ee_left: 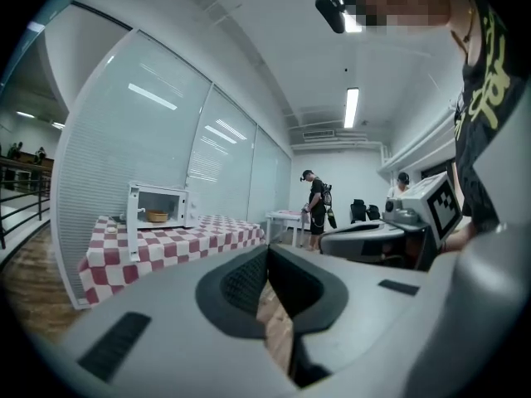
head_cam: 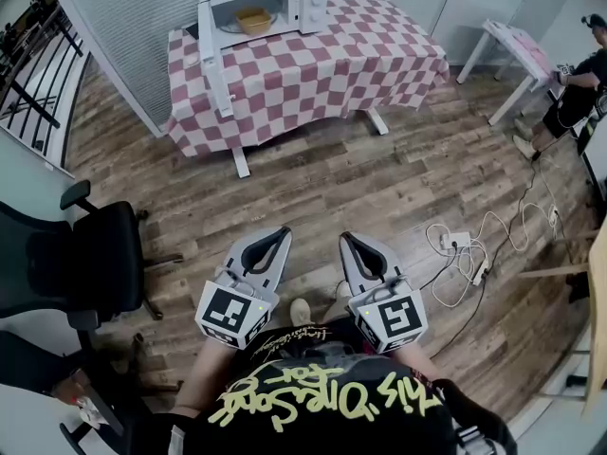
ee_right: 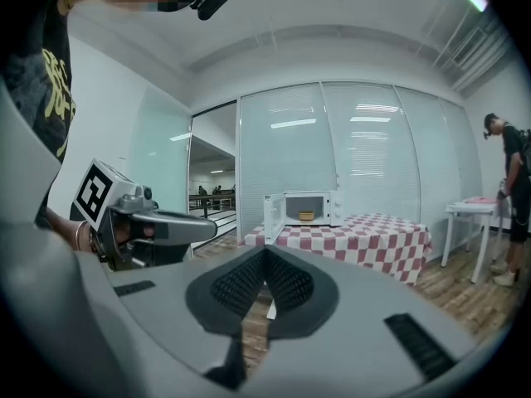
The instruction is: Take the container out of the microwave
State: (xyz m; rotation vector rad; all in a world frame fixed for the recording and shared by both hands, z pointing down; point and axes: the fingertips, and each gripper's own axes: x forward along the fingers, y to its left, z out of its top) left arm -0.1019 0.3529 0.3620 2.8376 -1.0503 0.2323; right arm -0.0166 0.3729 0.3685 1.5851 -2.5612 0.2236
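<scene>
We see the container (head_cam: 252, 19), a tan shallow tub, sitting inside the microwave (head_cam: 308, 0) near the top centre of the head view, about mid-cavity and apart from the walls. The microwave door (head_cam: 214, 63) is swung fully open at the cavity's left side, so the opening faces us unobstructed. The microwave stands at the back left of a table (head_cam: 322, 64) draped in a red-and-white checked cloth, which hangs over every edge we can see. To the right of the microwave the cloth lies bare.

Between the table's front edge and us lies a broad stretch of wooden floor (head_cam: 322, 173). A black office chair (head_cam: 90, 254) stands at the left edge of the frame. A tangle of white cable with a power strip (head_cam: 460, 245) lies at the right, both off the straight line to the table. A small white table (head_cam: 517, 45) and a person (head_cam: 579, 88) are at the upper right.

Our left gripper (head_cam: 282, 232) and right gripper (head_cam: 347, 239) sit side by side at the bottom centre, well apart from the table. Each has its jaws pressed together with nothing between them.
</scene>
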